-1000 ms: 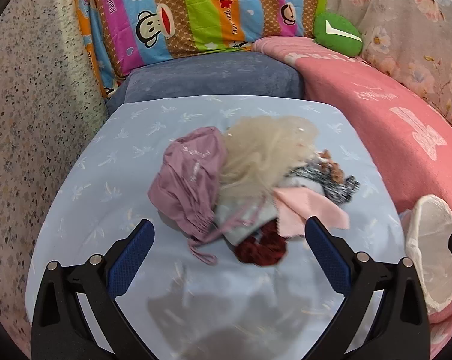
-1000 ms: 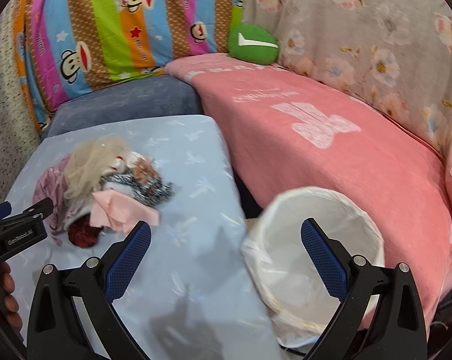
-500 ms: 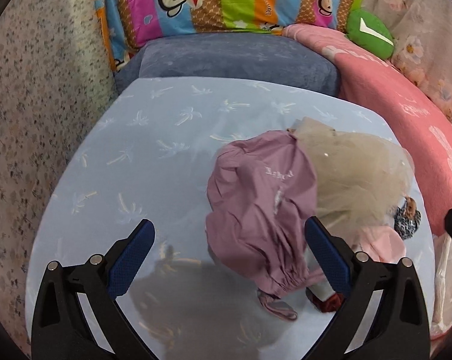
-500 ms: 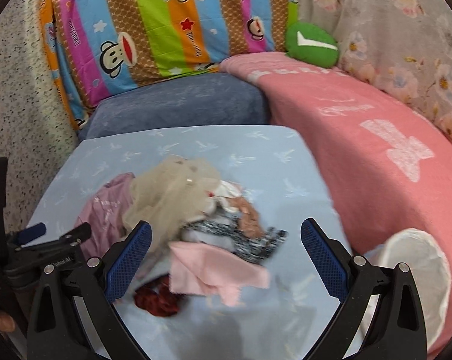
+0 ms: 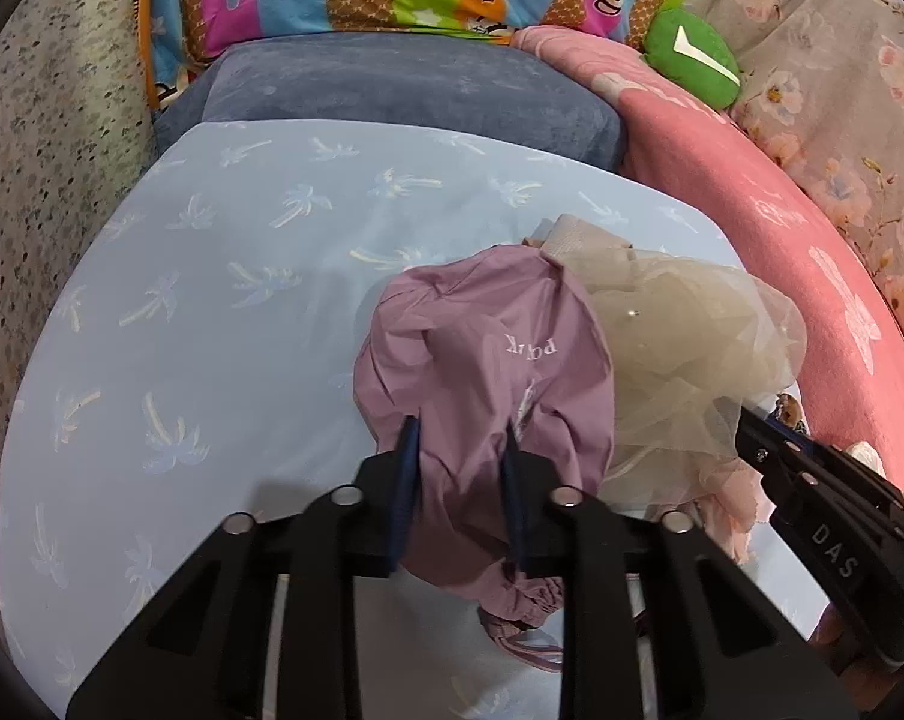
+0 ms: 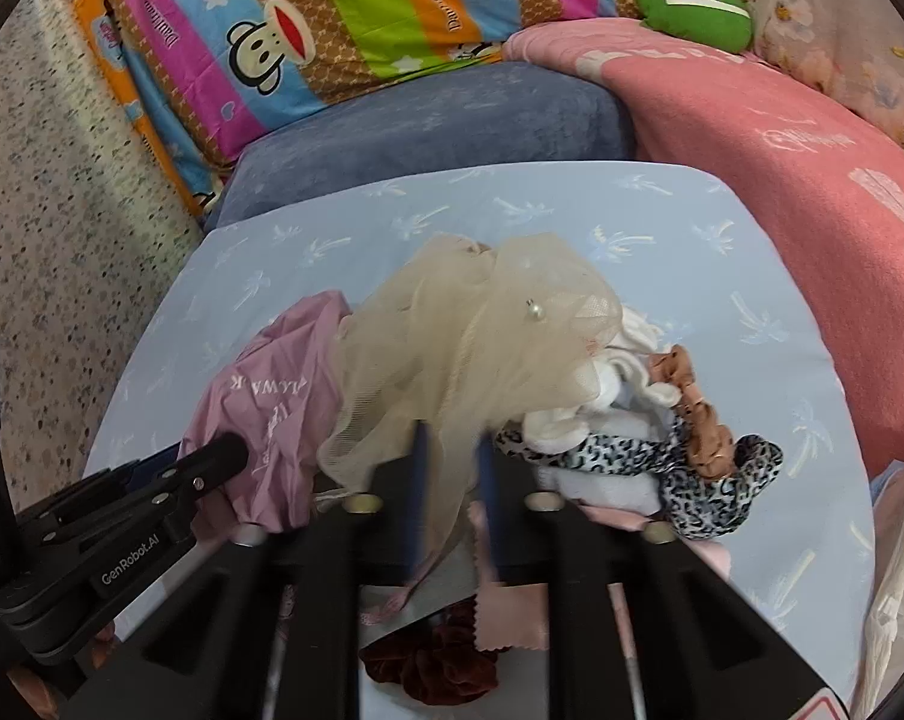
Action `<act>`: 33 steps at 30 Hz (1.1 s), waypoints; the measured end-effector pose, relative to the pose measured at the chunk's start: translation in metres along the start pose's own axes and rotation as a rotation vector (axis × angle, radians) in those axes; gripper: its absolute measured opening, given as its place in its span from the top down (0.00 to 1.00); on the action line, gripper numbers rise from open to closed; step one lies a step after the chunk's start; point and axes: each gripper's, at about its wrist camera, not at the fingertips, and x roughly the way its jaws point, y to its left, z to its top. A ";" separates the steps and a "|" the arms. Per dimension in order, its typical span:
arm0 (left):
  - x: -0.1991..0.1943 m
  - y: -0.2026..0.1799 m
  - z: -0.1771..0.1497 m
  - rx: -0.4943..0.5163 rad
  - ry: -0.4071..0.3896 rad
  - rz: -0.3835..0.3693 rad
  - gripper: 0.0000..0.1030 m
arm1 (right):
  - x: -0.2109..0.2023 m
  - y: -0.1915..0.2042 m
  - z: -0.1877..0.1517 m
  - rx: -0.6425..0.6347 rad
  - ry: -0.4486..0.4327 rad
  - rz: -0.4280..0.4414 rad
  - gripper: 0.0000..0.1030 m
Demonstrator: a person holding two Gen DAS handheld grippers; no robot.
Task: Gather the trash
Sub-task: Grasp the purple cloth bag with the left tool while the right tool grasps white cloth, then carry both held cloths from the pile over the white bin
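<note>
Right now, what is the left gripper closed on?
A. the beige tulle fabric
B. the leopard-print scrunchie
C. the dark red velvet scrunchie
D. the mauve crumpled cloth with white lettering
D: in the left wrist view, the left gripper has just been closing, and its fingers pinch a fold of the mauve crumpled cloth with white lettering.

a pale blue desk point(image 5: 224, 324) with a palm print is standing against a grey-blue cushion point(image 5: 404, 84). a striped monkey-print pillow point(image 6: 332, 18) is leaning behind it, a pink blanket point(image 6: 781, 138) is lying alongside, and speckled flooring point(image 5: 38, 180) is showing at one side.
</note>
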 end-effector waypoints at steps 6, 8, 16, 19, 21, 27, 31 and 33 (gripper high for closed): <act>-0.023 -0.009 0.011 0.017 -0.048 -0.017 0.89 | -0.040 0.003 0.012 -0.017 -0.096 -0.002 0.99; -0.032 -0.014 0.016 0.026 -0.070 -0.024 0.89 | -0.059 0.002 0.018 -0.013 -0.136 0.001 0.99; -0.077 -0.056 0.030 0.097 -0.173 -0.073 0.89 | -0.136 -0.024 0.032 0.017 -0.271 -0.004 0.99; -0.091 -0.078 0.030 0.129 -0.202 -0.105 0.89 | -0.165 -0.041 0.031 0.031 -0.320 -0.022 0.99; -0.098 -0.094 0.029 0.153 -0.216 -0.128 0.89 | -0.183 -0.055 0.029 0.039 -0.348 -0.045 0.99; -0.111 -0.148 0.013 0.231 -0.233 -0.199 0.89 | -0.227 -0.110 0.014 0.098 -0.408 -0.112 0.99; -0.112 -0.189 -0.001 0.289 -0.224 -0.242 0.89 | -0.248 -0.150 -0.004 0.151 -0.420 -0.154 0.99; -0.111 -0.209 -0.009 0.319 -0.213 -0.261 0.89 | -0.255 -0.167 -0.015 0.174 -0.421 -0.176 0.99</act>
